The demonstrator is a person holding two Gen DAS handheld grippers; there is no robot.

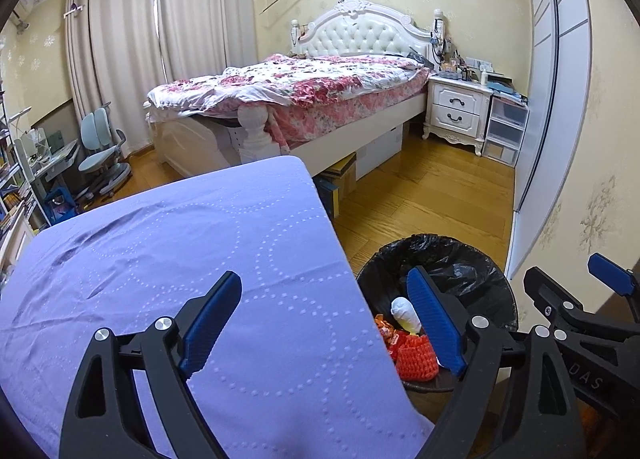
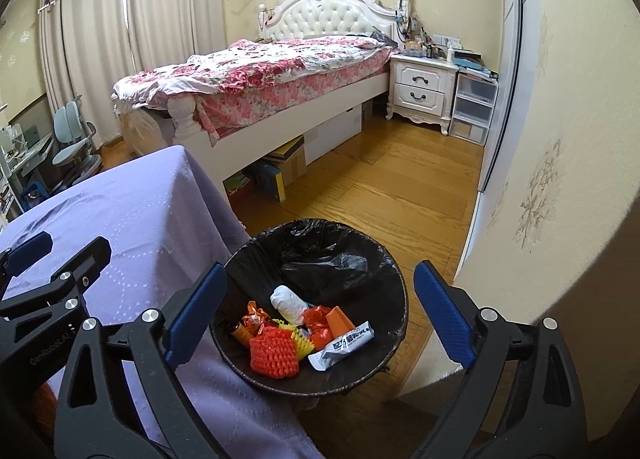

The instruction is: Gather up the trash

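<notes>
A black-lined trash bin stands on the floor beside the purple-clothed table. Inside lie an orange foam net, a white wad, a white wrapper, orange wrappers and a yellow net. My right gripper is open and empty, above the bin. My left gripper is open and empty, over the table's right edge, with its right finger above the bin. The orange net and white wad show there too. The right gripper appears at the right edge.
A bed with a floral quilt stands behind, with boxes under it. A white nightstand and plastic drawers are at the back right. A wall runs close on the right. A desk chair is at left. Wooden floor lies between.
</notes>
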